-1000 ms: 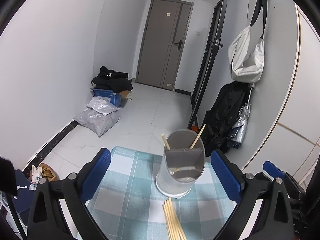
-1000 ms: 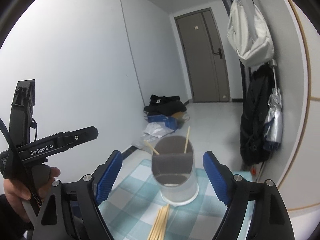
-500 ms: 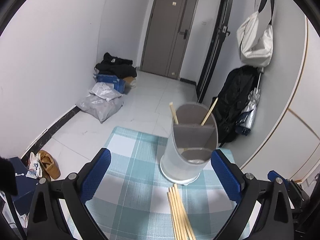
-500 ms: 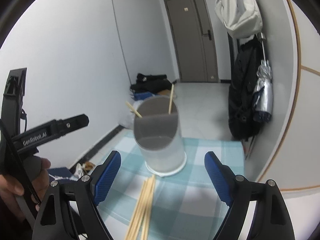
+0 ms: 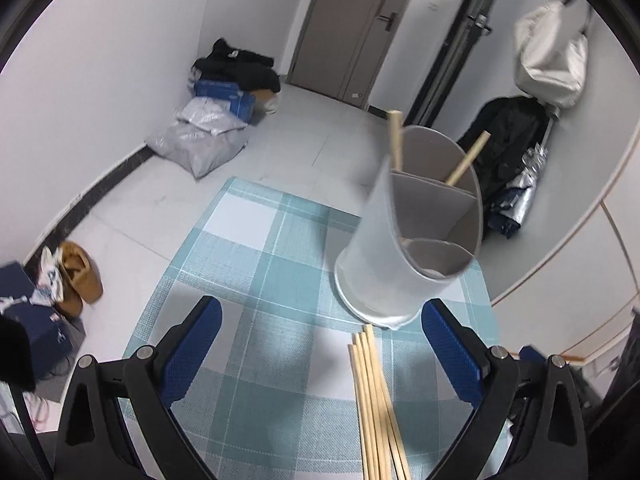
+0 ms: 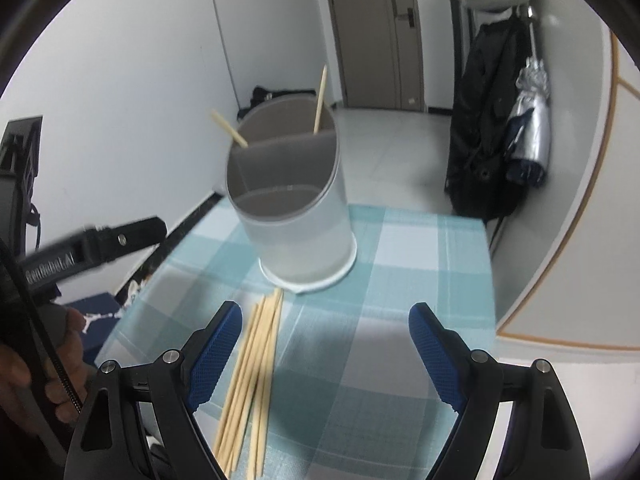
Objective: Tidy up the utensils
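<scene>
Both tools have come down toward the table since a second ago, and more of the checked cloth and the loose chopsticks now shows beneath them. Left gripper: jaws spread wide, nothing between them. Right gripper: jaws spread wide, empty, its left pad just beside the chopsticks, not touching. The chopsticks lie in a bundle on the cloth, tips close to the base of the grey holder. The holder stands upright, divided inside; two chopsticks lean in its far compartment. The hand grips the left tool's handle.
</scene>
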`<state>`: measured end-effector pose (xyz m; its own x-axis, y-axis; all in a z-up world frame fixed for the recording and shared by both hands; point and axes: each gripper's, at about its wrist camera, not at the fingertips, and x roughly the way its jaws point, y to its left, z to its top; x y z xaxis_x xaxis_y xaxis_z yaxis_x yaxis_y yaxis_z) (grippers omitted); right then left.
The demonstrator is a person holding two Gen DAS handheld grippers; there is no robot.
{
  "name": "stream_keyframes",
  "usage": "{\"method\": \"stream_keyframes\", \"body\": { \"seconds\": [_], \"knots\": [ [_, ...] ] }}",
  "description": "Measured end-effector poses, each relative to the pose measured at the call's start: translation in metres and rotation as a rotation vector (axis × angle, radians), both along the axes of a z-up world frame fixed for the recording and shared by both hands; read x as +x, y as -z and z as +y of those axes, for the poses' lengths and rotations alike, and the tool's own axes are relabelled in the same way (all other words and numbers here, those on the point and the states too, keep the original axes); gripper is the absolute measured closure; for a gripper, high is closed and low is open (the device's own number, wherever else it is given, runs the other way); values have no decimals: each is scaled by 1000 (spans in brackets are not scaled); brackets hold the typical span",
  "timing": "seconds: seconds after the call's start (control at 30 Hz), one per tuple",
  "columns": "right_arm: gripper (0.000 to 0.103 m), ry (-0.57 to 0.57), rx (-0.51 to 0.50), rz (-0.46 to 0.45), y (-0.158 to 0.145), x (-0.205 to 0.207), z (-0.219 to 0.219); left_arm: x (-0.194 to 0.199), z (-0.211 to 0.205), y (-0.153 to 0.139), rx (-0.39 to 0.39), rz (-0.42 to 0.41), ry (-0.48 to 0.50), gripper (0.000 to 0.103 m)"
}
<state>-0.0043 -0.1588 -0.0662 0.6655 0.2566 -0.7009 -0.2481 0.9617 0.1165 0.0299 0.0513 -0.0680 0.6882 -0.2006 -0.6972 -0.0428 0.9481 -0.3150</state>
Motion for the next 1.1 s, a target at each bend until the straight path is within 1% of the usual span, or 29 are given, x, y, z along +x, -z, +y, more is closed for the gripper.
{"method": "stream_keyframes", "body": {
  "seconds": [0.1, 0.23, 0.4, 0.5, 0.6, 0.67, 0.8, 0.83, 0.87, 1.0, 1.03, 1.1],
  "knots": [
    [17, -5, -43, 28, 11, 10, 8, 5, 8, 4, 17, 19, -17, 4],
    [18, -11, -94, 98, 32, 25, 18, 8, 10, 12, 52, 46, -23, 4],
    [21, -10, -84, 159, 48, 40, 23, 14, 20, 20, 44, 97, -34, 4],
    [22, -34, -112, 174, 54, 44, 33, 16, 24, 22, 37, 112, -42, 4],
    [28, -61, -145, 194, 63, 48, 43, 20, 26, 26, 33, 134, -43, 4],
    [38, -68, -174, 205, 68, 49, 48, 21, 25, 27, 34, 142, -38, 4],
    [41, -70, -192, 235, 75, 50, 52, 20, 24, 27, 44, 144, -23, 4],
    [44, -73, -196, 241, 77, 50, 53, 20, 25, 26, 46, 145, -22, 4],
    [46, -78, -191, 242, 78, 50, 55, 19, 25, 26, 47, 147, -24, 4],
    [48, -89, -197, 238, 78, 52, 65, 20, 30, 27, 41, 148, -35, 4],
    [50, -94, -203, 235, 78, 51, 67, 20, 30, 27, 46, 147, -39, 4],
    [51, -99, -217, 228, 78, 53, 71, 20, 31, 26, 43, 145, -40, 4]
  ]
}}
